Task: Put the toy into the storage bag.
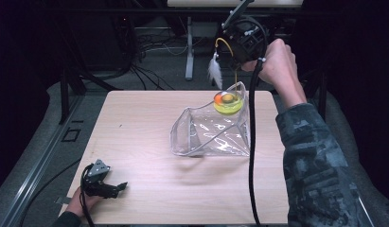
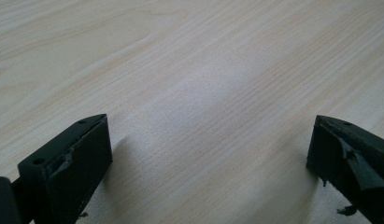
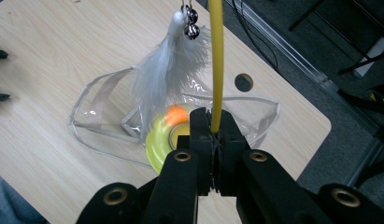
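Right hand [image 1: 277, 64] raised above far right table edge, forearm angled up from lower right, right gripper [image 3: 216, 128] pointing down, jaws pinched tight on yellow wand [image 3: 216, 60]. White feather [image 3: 164, 74] and 2 small bells [image 3: 191, 23] dangling beside wand. Yellow disc toy [image 1: 228, 103] hanging at mouth of clear pouch [image 1: 213, 135], mid-right on table [image 1: 135, 142]. Left gripper [image 1: 111, 188] resting low at near left corner, level, jaws spread wide over bare wood, nothing between.
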Demonstrator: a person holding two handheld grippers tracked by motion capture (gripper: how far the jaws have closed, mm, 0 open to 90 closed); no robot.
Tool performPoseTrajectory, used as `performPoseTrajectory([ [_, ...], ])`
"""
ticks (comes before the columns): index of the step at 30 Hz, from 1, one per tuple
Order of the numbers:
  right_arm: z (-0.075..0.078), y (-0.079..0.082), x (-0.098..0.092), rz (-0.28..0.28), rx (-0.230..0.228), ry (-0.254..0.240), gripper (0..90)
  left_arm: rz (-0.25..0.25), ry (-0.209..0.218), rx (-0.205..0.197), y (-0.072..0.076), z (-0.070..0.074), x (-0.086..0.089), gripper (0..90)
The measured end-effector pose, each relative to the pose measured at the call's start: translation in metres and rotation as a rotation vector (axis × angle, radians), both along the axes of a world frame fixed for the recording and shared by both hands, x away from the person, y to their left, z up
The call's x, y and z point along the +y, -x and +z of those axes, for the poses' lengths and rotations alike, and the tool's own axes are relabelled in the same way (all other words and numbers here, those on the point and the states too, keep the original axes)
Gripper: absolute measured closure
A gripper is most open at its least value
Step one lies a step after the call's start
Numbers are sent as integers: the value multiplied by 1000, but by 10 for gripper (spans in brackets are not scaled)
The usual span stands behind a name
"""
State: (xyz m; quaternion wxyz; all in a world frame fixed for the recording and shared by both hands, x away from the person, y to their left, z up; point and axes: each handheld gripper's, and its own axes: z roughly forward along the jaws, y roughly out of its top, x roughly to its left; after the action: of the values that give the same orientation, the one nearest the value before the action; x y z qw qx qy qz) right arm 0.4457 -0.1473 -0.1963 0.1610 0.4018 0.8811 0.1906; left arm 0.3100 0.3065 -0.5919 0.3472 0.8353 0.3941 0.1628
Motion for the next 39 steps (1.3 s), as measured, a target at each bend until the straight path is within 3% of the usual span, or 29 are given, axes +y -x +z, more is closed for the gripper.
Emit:
performPoseTrajectory([
  [13,-40,-9,14,16,52,-12,880,0,0,0,0,0,0,0],
  [26,-92,-17,11,11,112,-3,880,0,0,0,0,0,0,0],
  [39,-126,-18,2,-8,156,-5,880,-1,-1,0,0,0,0,0],
])
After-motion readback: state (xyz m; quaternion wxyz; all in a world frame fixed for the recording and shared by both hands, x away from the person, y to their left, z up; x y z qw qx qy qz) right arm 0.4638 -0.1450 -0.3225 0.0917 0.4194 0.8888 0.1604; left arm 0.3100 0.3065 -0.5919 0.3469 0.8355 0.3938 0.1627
